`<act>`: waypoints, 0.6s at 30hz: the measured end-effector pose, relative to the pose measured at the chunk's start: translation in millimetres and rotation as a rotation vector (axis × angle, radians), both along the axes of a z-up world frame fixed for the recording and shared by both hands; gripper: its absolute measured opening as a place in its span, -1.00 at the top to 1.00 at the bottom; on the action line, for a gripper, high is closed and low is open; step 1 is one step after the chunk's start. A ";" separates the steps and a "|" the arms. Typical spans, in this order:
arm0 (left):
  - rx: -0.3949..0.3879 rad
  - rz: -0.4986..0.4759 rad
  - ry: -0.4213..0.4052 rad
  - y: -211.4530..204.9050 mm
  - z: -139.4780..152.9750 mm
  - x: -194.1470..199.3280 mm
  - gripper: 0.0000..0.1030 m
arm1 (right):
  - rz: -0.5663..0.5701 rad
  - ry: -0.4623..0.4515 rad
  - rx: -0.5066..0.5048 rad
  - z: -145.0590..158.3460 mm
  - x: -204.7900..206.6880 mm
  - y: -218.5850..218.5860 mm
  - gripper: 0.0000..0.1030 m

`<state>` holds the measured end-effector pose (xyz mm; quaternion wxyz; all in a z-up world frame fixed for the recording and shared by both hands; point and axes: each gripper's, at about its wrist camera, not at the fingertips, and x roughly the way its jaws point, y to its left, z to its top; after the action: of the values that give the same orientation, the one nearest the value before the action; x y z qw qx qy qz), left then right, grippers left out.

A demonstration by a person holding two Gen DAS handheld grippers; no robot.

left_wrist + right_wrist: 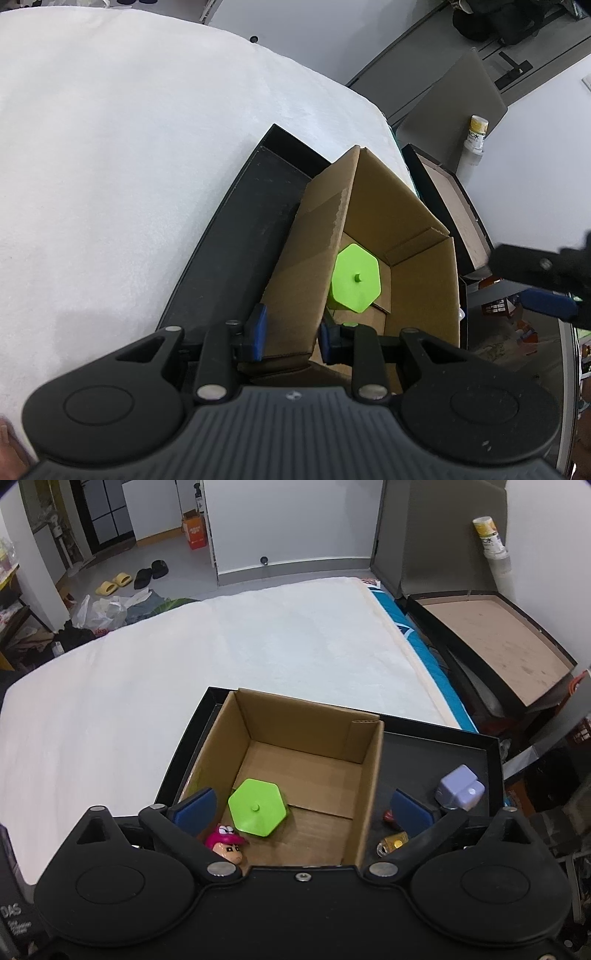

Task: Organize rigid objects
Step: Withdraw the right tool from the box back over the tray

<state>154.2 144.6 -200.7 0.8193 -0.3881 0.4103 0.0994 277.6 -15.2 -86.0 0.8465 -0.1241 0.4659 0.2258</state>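
Left gripper (291,338) pinches the cardboard box (364,775) wall; right gripper (301,810) spread, empty — green hexagon (258,807) and figurine (226,843) boxed below it — lilac cube (460,787) beside it remains.

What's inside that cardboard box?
Inside the cardboard box lie a green hexagonal piece and a small figure with a pink hat. The box's near corner is hidden behind the right gripper, so anything there can't be seen.

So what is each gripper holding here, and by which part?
Left gripper pinches the cardboard box by its near side wall. Right gripper is open over the box, holding nothing.
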 end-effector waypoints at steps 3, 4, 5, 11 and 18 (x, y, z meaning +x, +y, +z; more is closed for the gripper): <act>0.003 0.002 0.003 -2.1 0.9 0.1 0.48 | -0.009 -0.003 0.011 4.3 -3.3 -10.6 -1.00; 0.006 0.003 0.004 -3.1 1.6 0.4 0.48 | -0.013 -0.004 0.014 5.4 -3.5 -13.7 -1.00; 0.009 0.003 0.005 -4.0 2.2 0.7 0.48 | -0.018 -0.007 0.019 6.4 -4.0 -17.6 -1.00; 0.011 0.008 0.006 -6.8 3.3 1.7 0.48 | -0.065 -0.023 0.022 12.3 -6.5 -43.5 -1.00; 0.010 0.018 0.001 -5.9 4.0 0.4 0.49 | -0.103 -0.005 0.029 15.0 -5.3 -73.4 -1.00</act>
<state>154.5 138.8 -196.8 0.8202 -0.3875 0.4066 0.1087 272.3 -88.6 -70.9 0.8600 -0.0882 0.4661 0.1882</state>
